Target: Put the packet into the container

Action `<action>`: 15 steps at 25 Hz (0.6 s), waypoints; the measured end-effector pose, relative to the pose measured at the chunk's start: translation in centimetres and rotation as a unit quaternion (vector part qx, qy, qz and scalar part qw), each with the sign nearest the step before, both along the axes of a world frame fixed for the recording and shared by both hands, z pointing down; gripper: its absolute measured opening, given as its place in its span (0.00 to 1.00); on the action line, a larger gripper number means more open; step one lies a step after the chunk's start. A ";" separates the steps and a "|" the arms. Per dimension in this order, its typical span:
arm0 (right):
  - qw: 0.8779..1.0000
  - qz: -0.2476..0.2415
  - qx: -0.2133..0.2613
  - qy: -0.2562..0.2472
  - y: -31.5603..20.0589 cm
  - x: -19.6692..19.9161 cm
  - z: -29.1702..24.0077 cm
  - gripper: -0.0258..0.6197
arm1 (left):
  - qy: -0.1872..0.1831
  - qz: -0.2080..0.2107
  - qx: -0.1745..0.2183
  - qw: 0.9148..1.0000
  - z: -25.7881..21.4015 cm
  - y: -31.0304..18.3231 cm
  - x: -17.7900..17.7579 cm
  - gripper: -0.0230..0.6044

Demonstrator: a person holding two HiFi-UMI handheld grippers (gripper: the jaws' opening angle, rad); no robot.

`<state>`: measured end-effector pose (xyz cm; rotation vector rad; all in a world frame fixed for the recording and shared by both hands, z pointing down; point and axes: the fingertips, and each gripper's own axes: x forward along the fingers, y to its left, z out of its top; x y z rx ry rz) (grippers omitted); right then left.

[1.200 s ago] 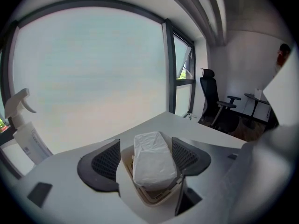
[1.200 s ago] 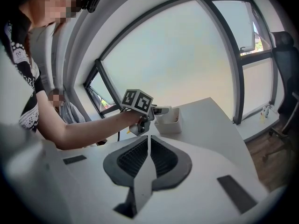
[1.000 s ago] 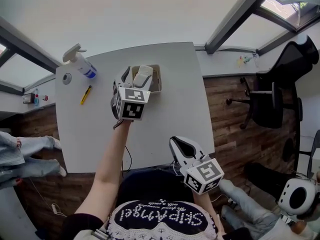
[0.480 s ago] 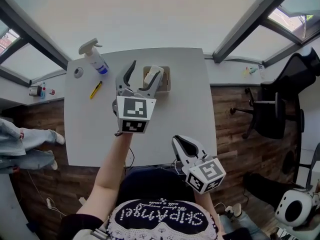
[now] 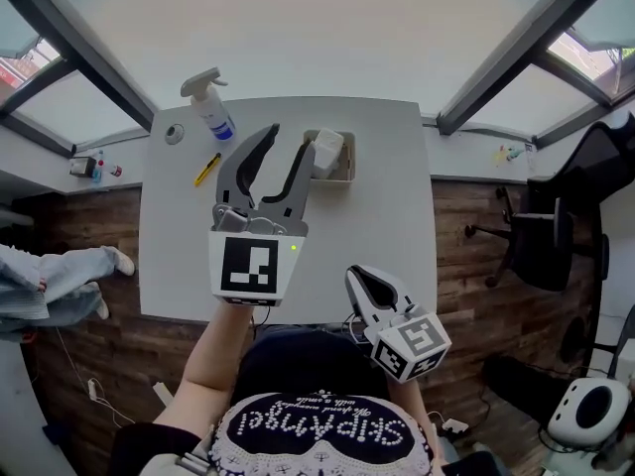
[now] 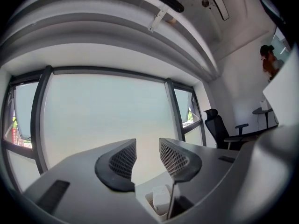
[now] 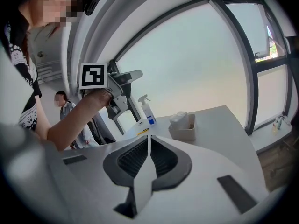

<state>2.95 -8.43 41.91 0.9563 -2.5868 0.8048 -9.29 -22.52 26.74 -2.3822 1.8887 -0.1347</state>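
Bare table [image 5: 377,216] lies right of the container [image 5: 342,175]; spray bottle [image 5: 213,117] stands left.

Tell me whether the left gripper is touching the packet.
Apart. In the left gripper view the left gripper has nothing between its jaws, which have just been closing, and the packet sits below them in the container.

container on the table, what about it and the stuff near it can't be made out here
Container floor: every view, hidden by the packet and its own walls.
Packet print: every view, too small.
Spray bottle label: head view, too small.
Yellow item: head view, too small to identify.
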 end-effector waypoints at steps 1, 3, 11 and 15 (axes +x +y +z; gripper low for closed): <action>1.000 -0.001 0.001 0.000 0.0 -0.1 0.0 0.09 | 0.003 0.001 0.004 1.000 -0.5 0.5 -0.1 0.29; 1.000 -0.002 0.003 0.000 0.0 -0.3 -0.1 0.09 | 0.010 0.006 0.007 1.000 -1.1 1.7 -0.2 0.27; 1.000 -0.010 0.008 0.002 0.1 -0.9 -0.4 0.09 | 0.023 0.006 -0.023 0.999 0.0 7.6 -0.5 0.20; 1.000 -0.012 0.009 0.001 0.2 -1.2 -0.5 0.09 | 0.025 -0.005 -0.039 0.999 1.8 9.9 -1.1 0.19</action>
